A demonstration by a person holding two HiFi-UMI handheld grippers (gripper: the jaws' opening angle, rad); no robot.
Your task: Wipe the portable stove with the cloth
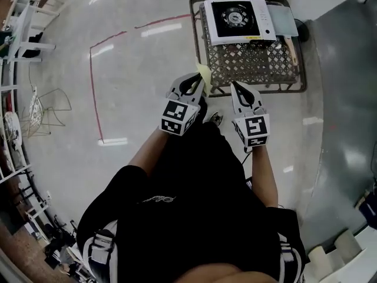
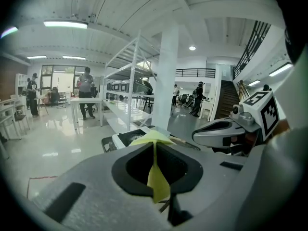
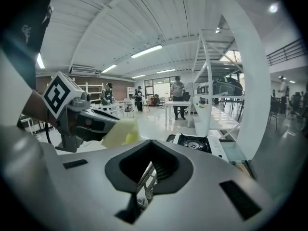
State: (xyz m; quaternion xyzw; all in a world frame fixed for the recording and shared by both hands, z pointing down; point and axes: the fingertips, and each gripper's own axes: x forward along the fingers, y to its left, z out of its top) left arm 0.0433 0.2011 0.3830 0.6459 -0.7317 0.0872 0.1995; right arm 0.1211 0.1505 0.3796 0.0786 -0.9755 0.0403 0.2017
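The white portable stove [image 1: 238, 19] with its black burner lies on top of a wire basket cart [image 1: 253, 63] ahead of me. It also shows in the left gripper view, stove [image 2: 126, 138], and in the right gripper view, stove [image 3: 196, 144]. My left gripper [image 1: 200, 79] is shut on a yellow cloth [image 1: 204, 72], held just short of the cart's near left corner. The cloth [image 2: 155, 174] hangs pinched between the jaws. My right gripper [image 1: 235, 86] is beside it, jaws closed on nothing, also short of the cart. From the right gripper view I see the cloth [image 3: 121, 133] at the left.
A red tape line [image 1: 91, 87] marks the glossy floor at the left. White shelving [image 1: 17, 34] and a wire chair [image 1: 47, 108] stand at the far left. A white pillar [image 2: 166, 81] rises behind the cart. People stand by tables [image 2: 85, 100] far off.
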